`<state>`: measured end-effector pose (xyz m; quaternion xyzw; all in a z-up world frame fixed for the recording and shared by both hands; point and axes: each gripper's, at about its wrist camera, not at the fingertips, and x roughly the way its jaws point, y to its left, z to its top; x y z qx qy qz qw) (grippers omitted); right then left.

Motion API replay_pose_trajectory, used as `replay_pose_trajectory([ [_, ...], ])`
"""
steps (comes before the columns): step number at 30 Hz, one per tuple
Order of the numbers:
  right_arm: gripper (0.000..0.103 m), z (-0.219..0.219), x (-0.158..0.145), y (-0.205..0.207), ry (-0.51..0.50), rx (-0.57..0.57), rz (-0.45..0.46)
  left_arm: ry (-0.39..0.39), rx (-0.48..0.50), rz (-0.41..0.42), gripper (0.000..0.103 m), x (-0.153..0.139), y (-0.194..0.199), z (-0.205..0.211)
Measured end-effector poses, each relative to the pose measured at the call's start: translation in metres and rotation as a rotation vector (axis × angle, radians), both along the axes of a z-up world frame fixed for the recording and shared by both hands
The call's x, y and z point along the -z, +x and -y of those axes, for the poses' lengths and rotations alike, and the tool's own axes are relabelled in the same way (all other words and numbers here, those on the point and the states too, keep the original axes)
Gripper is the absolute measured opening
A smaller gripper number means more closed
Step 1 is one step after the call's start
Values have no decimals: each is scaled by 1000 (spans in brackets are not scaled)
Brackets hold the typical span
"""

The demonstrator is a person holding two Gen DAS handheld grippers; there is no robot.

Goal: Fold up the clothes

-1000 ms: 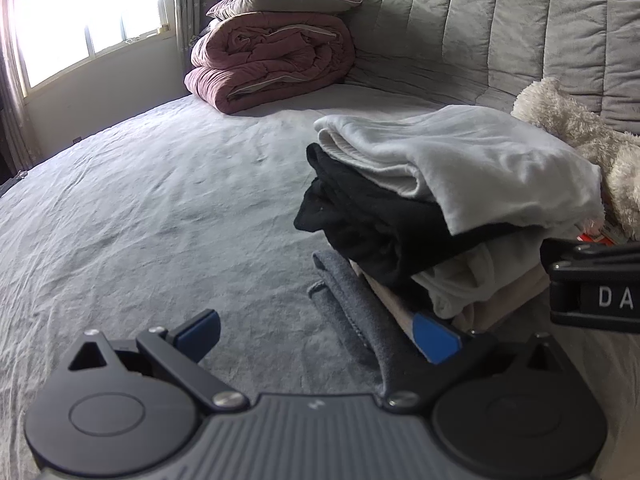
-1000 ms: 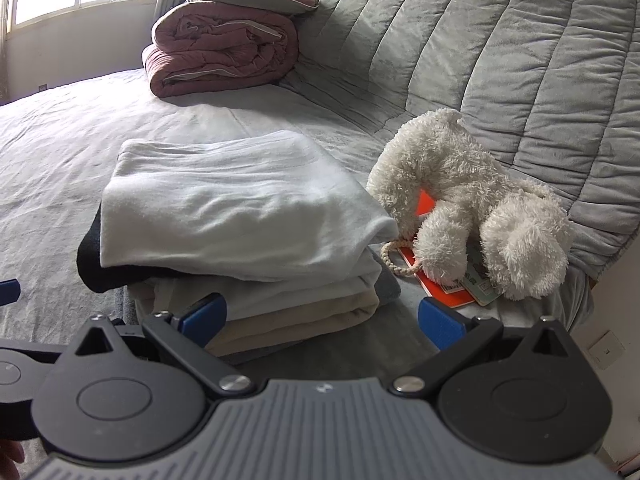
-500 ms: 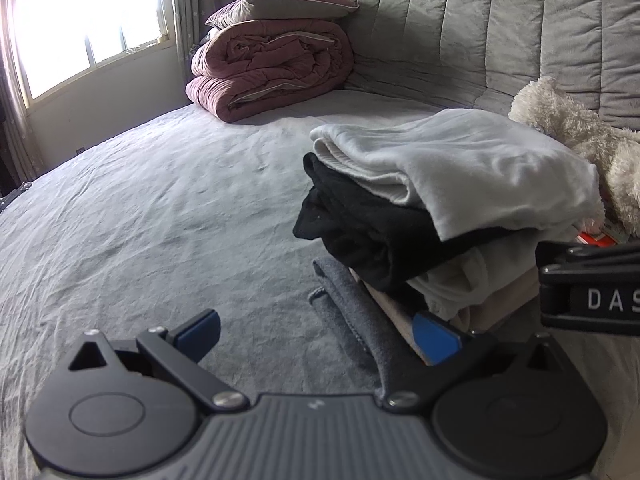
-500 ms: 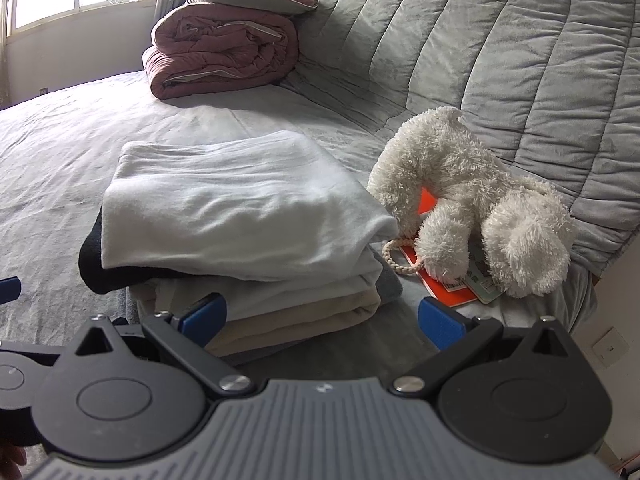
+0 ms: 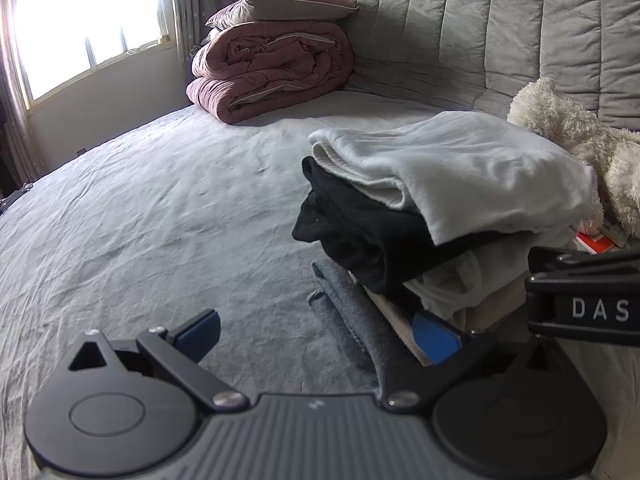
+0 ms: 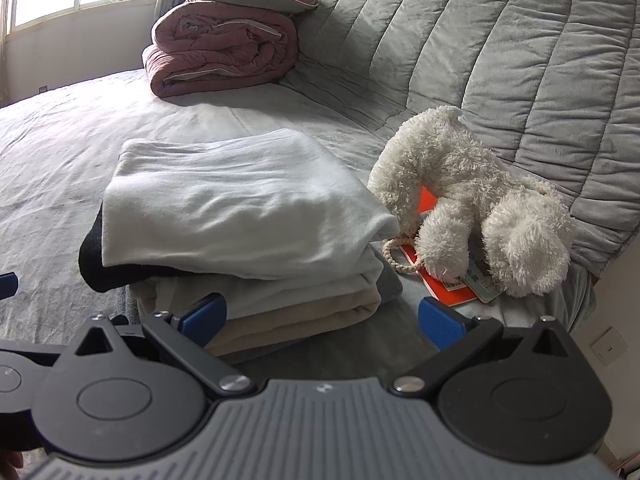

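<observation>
Left tongs: spread wide, holding nothing. Your near blue pad sits low over the bed sheet; your far pad is tucked against the foot of the stack of folded clothes, where the grey bottom garment spills forward.

Right tongs: spread, holding nothing, squared up to the near edge of the same stack. One pad is just beside the beige layer, the other over bare bed to its far side.

Change over the last second: almost none. Both tongs have kept their stations and the stack has not shifted; only a slight drift of view. You appear to be finished with this pile or pausing before the next garment, and no unfolded garment is in sight.

Stack, ahead of both tongs: white top garment, black garment under it, pale and beige layers below, grey at the bottom. The black layer bulges out on your left side, and the grey one trails loose; both could use squaring.

Beyond the stack on the right: white plush toy, close to the pile, lying on an orange booklet. It crowds any push that way.

Far ahead: rolled pink duvet with a pillow on top, well apart, against the quilted grey headboard. Window far left.
</observation>
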<state>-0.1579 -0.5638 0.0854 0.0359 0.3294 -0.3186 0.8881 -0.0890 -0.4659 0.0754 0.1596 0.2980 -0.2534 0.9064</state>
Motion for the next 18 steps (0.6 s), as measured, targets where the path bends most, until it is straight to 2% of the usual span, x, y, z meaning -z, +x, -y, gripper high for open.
replay_pose_trajectory([
  [18, 103, 0, 1, 0, -1, 4, -6, 2, -6, -8, 102, 1, 1, -1],
])
